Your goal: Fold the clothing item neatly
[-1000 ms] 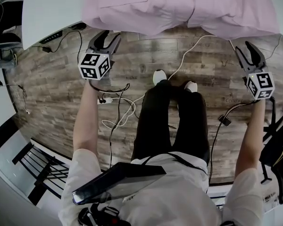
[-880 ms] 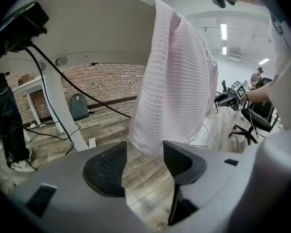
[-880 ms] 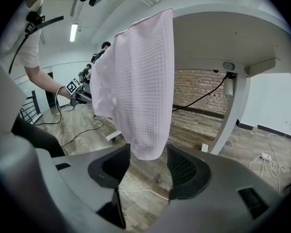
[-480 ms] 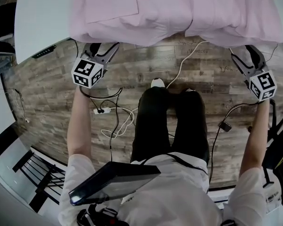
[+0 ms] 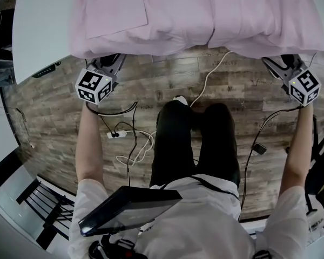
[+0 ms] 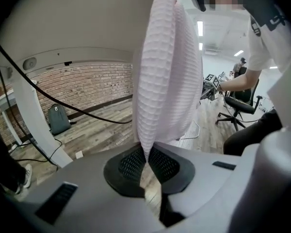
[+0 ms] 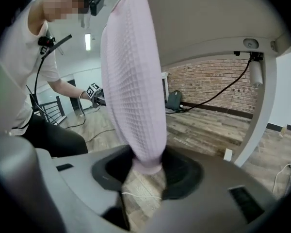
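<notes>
**A:** Obstacles near your grippers?

**B:** The white table's edge is right above both of them, and a table leg stands off to the left of my left gripper. Cables trail over the wood floor below. My own legs are between the two tools.

**A:** And the clothing?

**B:** The pink waffle-knit garment lies spread on the table. Its long axis runs from one gripper across to the other, and its near hem hangs over the edge towards me.

**A:** Your grip?

**B:** My left jaws have just been closing and now pinch the hem, which rises straight up from the pads. My right gripper has just been opening. Its jaws are spread, with a fold of hem hanging loose between them.
</notes>
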A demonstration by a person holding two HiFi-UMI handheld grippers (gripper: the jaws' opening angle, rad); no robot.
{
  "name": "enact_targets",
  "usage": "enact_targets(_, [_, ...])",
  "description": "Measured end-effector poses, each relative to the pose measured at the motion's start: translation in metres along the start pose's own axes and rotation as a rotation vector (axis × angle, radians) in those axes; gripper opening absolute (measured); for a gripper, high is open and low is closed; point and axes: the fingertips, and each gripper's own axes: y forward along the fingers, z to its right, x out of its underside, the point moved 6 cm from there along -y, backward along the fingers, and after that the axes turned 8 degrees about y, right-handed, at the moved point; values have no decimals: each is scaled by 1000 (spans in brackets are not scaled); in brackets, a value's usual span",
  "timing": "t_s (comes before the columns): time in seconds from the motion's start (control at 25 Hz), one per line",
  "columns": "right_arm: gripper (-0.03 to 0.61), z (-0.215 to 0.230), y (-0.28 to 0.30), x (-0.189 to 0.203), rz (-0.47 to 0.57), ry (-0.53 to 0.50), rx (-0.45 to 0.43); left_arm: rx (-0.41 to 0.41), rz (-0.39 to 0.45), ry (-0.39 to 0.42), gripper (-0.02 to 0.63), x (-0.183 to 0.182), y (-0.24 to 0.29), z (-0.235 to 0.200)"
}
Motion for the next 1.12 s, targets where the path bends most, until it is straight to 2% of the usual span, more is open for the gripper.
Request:
enact_targets(0.04, [80,-2,0,-4,16,10,-20,15,4,-14,14,-2,0,2])
enact_targets(0.08, [11,-7,-1,-8,20,19,-40,40,6,-34,14,-5,-1,6])
enact_targets(0.24, [11,-31,-20,-12,-26,63,-97,116,0,-111,12,-15,-24,30])
enact_targets(0.52, [11,-83,-77,-46,-59,106,-116,159,-11,-186,12,-50,-87,73])
enact_targets(0.96, [11,-164,-155,-106,-74,153,-136,205,-21,-220,12,-116,-175,109])
enact_targets(1.12, [11,-185,-179,-127,-65,186,-158,275,-36,-217,12,-135,-208,125])
